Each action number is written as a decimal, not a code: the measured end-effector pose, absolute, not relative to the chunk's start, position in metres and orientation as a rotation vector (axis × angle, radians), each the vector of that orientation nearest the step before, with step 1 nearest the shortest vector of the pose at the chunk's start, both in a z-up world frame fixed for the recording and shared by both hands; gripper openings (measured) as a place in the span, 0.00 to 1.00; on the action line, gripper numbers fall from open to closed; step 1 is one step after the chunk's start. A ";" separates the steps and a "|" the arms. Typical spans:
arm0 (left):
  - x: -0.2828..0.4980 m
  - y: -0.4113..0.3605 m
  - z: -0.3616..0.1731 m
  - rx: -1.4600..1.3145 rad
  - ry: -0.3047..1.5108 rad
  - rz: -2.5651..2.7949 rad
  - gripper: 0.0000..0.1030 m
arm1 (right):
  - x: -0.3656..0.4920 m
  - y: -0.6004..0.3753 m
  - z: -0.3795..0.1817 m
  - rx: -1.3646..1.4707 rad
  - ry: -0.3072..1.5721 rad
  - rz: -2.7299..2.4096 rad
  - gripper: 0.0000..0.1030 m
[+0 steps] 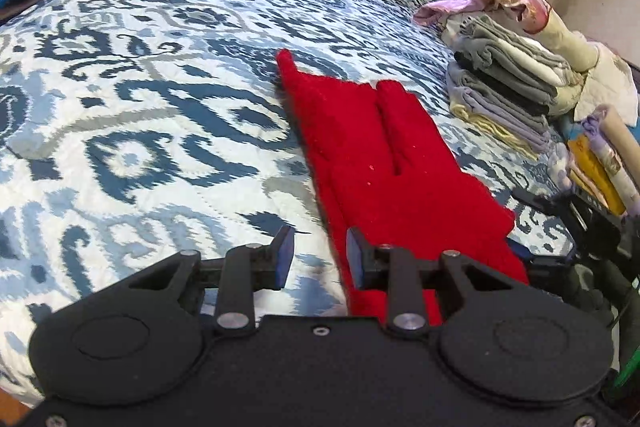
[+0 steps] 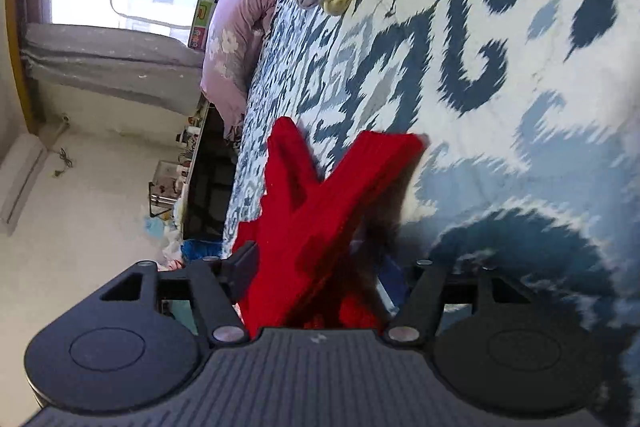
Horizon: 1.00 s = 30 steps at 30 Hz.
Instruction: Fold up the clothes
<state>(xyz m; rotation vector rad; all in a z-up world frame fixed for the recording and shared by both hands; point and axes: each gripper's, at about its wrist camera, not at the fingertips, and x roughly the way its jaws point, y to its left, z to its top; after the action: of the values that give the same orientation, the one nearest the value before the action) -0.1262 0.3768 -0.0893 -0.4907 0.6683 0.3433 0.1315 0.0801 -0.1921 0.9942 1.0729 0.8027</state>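
On patterned quilt [image 1: 140, 107]: red knit garment [image 1: 380, 147] lies flat; left gripper [image 1: 320, 253] spread, empty; right gripper [image 2: 320, 267] pinching garment's edge (rolled sideways).

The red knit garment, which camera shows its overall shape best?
The left wrist view: the red knit garment lies spread on the patterned quilt, its outline mostly visible. The right wrist view shows only bunched, blurred folds between the right gripper fingers.
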 end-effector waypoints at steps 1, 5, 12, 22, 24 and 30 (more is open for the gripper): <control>-0.123 0.376 -0.090 -0.486 0.670 0.339 0.26 | 0.134 0.082 -0.193 1.007 1.064 0.801 0.52; -0.101 0.380 -0.090 -0.455 0.655 0.344 0.26 | 0.144 0.087 -0.195 1.044 1.016 0.808 0.10; -0.051 0.416 -0.095 -0.393 0.629 0.428 0.25 | 0.132 0.072 -0.174 0.975 0.914 0.904 0.09; 0.023 0.411 -0.126 -0.141 0.732 0.374 0.23 | 0.135 0.060 -0.186 0.990 0.964 0.958 0.10; 0.025 0.408 -0.123 -0.089 0.739 0.374 0.23 | 0.134 0.059 -0.187 0.975 0.967 0.969 0.10; 0.028 0.407 -0.097 -0.023 0.673 0.392 0.23 | 0.134 0.058 -0.193 0.931 0.983 0.979 0.10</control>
<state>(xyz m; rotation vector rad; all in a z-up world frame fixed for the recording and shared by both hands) 0.0283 0.4074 -0.0971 -0.0234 0.6728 0.3924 0.1338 0.0581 -0.1926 0.9310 0.9828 0.9793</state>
